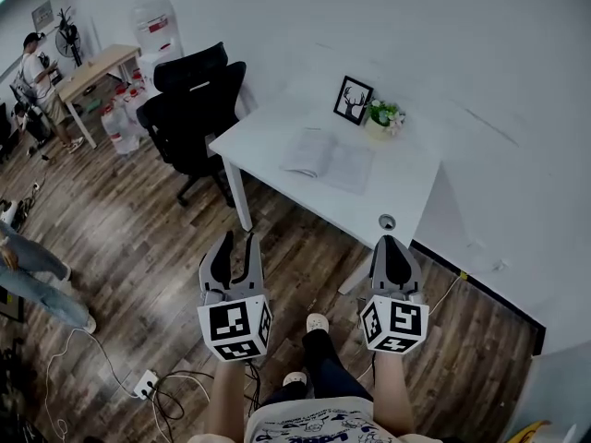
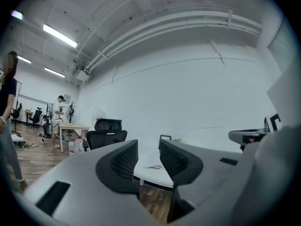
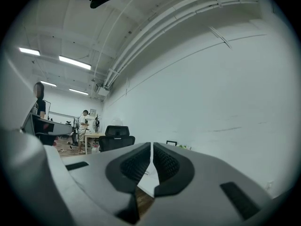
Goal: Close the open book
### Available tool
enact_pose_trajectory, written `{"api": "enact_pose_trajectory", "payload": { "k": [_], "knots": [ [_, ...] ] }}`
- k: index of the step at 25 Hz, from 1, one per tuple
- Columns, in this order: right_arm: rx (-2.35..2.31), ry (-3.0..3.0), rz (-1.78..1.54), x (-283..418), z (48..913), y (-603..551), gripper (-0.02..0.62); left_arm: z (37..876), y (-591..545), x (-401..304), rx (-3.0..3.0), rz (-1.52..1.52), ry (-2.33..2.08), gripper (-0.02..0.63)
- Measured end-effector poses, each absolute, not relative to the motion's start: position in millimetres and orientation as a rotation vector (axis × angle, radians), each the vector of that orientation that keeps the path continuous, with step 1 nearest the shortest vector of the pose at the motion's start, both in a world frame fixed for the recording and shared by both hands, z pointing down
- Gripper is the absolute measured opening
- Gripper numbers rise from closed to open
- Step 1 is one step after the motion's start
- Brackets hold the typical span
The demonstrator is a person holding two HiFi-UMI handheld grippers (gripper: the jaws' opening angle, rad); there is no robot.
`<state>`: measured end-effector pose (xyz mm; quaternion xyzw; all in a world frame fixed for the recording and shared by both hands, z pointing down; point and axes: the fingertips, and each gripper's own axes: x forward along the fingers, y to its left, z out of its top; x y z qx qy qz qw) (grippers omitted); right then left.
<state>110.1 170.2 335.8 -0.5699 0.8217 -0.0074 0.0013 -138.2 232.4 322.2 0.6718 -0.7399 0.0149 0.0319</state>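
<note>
nearest me, my left gripper (image 1: 238,240) holds its jaws apart with only air between them, while my right gripper (image 1: 390,241) has its jaws together on nothing. both hang over the wood floor (image 1: 138,229), well short of the white table (image 1: 263,141). one open book (image 1: 328,160) lies flat on the table's middle, pages up. behind it, by the wall, stand one framed picture (image 1: 353,99) and one small potted plant (image 1: 383,116). one black office chair (image 1: 189,109) stands at the table's left end. two people are off to the left: one person (image 1: 37,63) by a wooden desk (image 1: 92,67), another's legs (image 1: 32,280) nearer.
</note>
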Motion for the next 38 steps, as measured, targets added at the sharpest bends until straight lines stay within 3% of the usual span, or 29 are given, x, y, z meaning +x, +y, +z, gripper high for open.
{"api": "enact_pose_trajectory", "payload": {
  "k": [24,38],
  "knots": [
    [-1.642,2.629,-0.010,94,319,-67,0.037,306,22,-148,1.975,0.051,-2.396,0.123],
    [-1.634,2.653,-0.064,83,335,-135,0.037,329,-42,-157,1.931,0.093,-2.365,0.124]
  ]
}}
